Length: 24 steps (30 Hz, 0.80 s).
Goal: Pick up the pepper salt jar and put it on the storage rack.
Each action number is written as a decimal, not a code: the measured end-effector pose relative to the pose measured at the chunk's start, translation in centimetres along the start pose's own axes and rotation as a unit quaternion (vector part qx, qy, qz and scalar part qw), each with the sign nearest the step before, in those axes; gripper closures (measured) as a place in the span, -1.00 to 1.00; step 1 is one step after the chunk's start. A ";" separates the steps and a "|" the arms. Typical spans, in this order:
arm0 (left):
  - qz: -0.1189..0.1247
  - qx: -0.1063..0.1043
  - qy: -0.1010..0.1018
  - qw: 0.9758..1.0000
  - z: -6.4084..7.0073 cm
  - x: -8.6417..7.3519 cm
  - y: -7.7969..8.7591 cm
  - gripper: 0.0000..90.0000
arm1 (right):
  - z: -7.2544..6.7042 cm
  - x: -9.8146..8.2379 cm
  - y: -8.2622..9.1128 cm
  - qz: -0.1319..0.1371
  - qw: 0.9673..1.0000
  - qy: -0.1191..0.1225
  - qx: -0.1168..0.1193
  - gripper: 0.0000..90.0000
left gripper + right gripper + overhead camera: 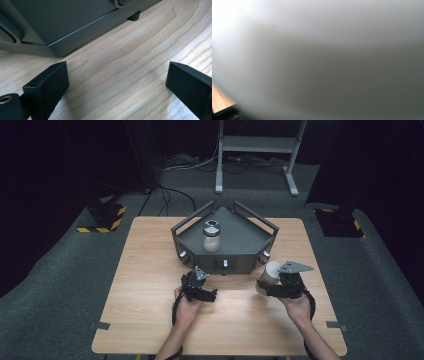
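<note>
The left gripper (117, 82) is wide open just before the grey tray (240, 257), while the right gripper (272, 287) grips a white cup (270, 272).

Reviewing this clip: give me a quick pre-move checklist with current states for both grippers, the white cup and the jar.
1. Left gripper open, nothing between jaws: ok.
2. Left gripper apart from the grey tray: ok.
3. Right gripper at the white cup: ok.
4. Right jaws shut on the cup: cannot tell; the right gripper view is a white blur.
5. Jar upright in the tray: ok.
6. Table bare ahead of the left gripper: ok.
</note>
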<state>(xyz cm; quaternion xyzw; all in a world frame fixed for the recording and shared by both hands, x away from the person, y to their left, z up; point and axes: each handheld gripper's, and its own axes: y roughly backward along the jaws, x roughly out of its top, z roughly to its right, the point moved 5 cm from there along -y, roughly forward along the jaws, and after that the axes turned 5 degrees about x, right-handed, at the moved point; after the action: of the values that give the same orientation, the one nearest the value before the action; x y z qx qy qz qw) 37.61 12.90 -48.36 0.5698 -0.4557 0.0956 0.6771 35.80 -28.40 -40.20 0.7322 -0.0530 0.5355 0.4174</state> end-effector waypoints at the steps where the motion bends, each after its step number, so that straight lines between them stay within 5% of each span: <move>1: 0.000 0.000 0.000 1.000 0.0 0.0 0.0 -0.89 | 0.0 0.2 0.1 0.001 1.000 0.001 0.000 -0.32; 24: 0.001 0.001 0.001 1.000 0.0 0.0 0.0 -0.88 | 0.9 5.6 1.7 0.007 1.000 0.020 0.020 -0.31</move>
<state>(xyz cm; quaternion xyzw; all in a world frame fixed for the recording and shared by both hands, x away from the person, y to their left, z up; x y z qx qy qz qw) 37.59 12.91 -48.36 0.5699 -0.4554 0.0969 0.6771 37.94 -28.05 -34.71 0.7295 -0.0390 0.5535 0.4000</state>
